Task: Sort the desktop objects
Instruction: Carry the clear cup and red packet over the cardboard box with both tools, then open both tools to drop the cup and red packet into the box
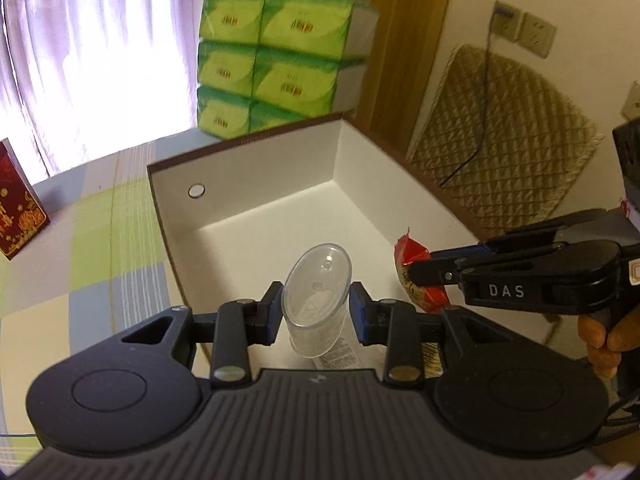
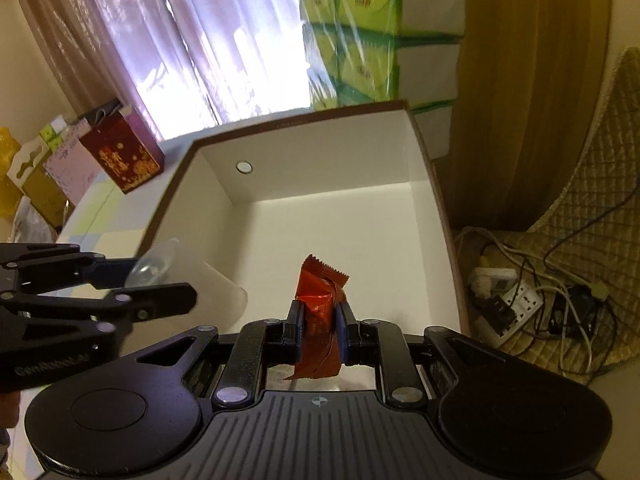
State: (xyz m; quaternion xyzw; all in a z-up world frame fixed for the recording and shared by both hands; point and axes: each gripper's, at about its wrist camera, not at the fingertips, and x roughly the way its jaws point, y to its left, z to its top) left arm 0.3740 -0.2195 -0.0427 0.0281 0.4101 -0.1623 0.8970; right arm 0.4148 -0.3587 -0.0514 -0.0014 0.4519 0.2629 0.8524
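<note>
Cup axis: clear plastic cup [image 1: 316, 300], smooth, long axis tilted, closed base facing the camera.
Left claw [image 1: 316, 312]: angled down over the white box [image 1: 256, 200], clamped on the cup.
Right claw [image 2: 319, 320]: angled down, pinching an upright, crinkly red snack packet [image 2: 320, 304] over the box's near edge.

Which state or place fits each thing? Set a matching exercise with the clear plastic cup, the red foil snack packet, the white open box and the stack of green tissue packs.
Things:
1. clear plastic cup
2. red foil snack packet
3. white open box
4. stack of green tissue packs

States or places:
A. behind the box
B. clamped in the right gripper
C. nothing lying on its visible floor
D. held between the fingers of the left gripper

Pairs: 1-D, 2-B, 3-C, 4-A
</note>
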